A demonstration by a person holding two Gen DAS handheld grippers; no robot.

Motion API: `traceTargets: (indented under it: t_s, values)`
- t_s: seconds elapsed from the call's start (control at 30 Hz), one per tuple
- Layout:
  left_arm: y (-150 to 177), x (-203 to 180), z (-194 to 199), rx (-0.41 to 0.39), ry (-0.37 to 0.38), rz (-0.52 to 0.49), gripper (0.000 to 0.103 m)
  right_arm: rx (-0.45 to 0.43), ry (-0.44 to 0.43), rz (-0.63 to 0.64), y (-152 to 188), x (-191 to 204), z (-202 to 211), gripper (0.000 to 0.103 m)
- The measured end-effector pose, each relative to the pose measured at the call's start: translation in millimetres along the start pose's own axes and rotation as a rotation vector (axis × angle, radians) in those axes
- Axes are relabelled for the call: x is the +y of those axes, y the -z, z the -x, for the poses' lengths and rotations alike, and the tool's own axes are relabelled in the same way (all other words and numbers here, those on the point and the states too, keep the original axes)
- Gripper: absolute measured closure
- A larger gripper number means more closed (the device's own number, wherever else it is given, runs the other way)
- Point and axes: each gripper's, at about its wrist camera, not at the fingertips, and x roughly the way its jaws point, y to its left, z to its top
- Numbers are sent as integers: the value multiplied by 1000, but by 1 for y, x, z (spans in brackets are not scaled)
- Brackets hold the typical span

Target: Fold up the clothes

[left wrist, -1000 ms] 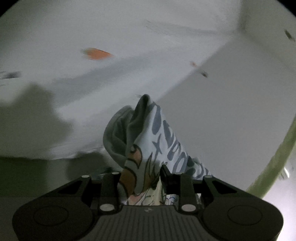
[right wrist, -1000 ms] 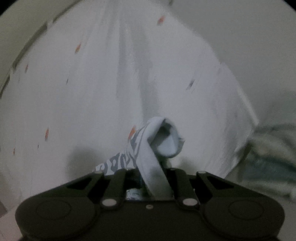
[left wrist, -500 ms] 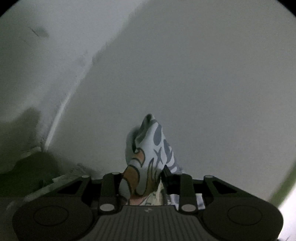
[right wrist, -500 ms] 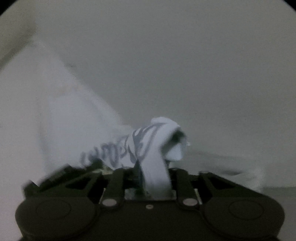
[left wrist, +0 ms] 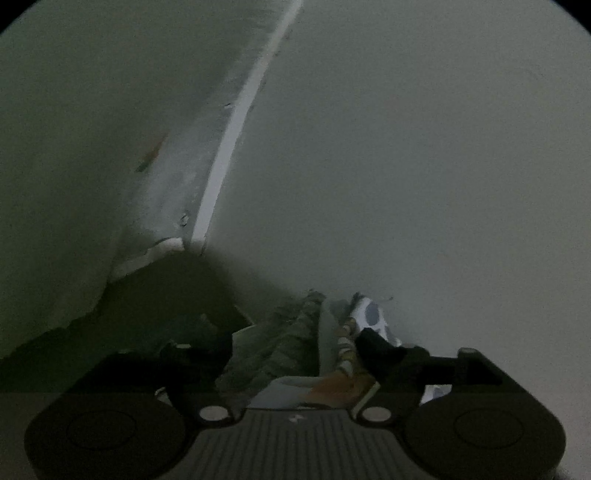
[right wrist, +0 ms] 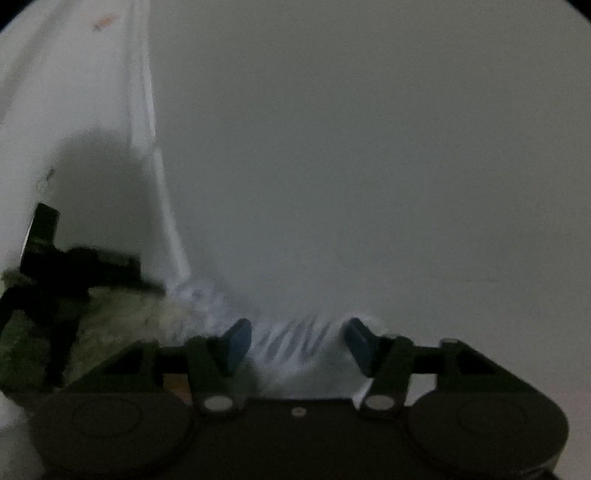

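The white garment with grey and orange print lies bunched low in the left wrist view, beside the right finger of my left gripper. That gripper's jaws are opening and stand wide, with no pad pressing the cloth. In the right wrist view the same garment's grey lettering lies loose between the blue pads of my right gripper. Its jaws are opening too, and the cloth touches neither pad. The black shape at the left edge looks like the left gripper.
A fuzzy green cloth is heaped to the left of the garment; it shows again as the green cloth between the left fingers. A plain pale surface fills the views ahead. A white sheet with small orange marks lies at upper left.
Both grippers were shut on bunched corners of the printed garment; now both have opened and the cloth has dropped low between the fingers. Both views swung from the spotted sheet to the plain surface.
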Motion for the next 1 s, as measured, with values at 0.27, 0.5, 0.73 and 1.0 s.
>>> traceTargets:
  t_s: [0.27, 0.5, 0.73, 1.0]
  values:
    - [3, 29, -14, 42, 67, 115, 14, 169, -23, -137, 10, -22, -45, 45]
    - [11, 42, 67, -94, 33, 113, 14, 118, -1, 23, -20, 9, -6, 17]
    - [89, 35, 259, -373, -206, 68, 4, -11, -270, 212, -45, 69, 51, 4]
    - [206, 10, 458, -560, -402, -57, 0, -78, -553, 177, -26, 133, 158, 0]
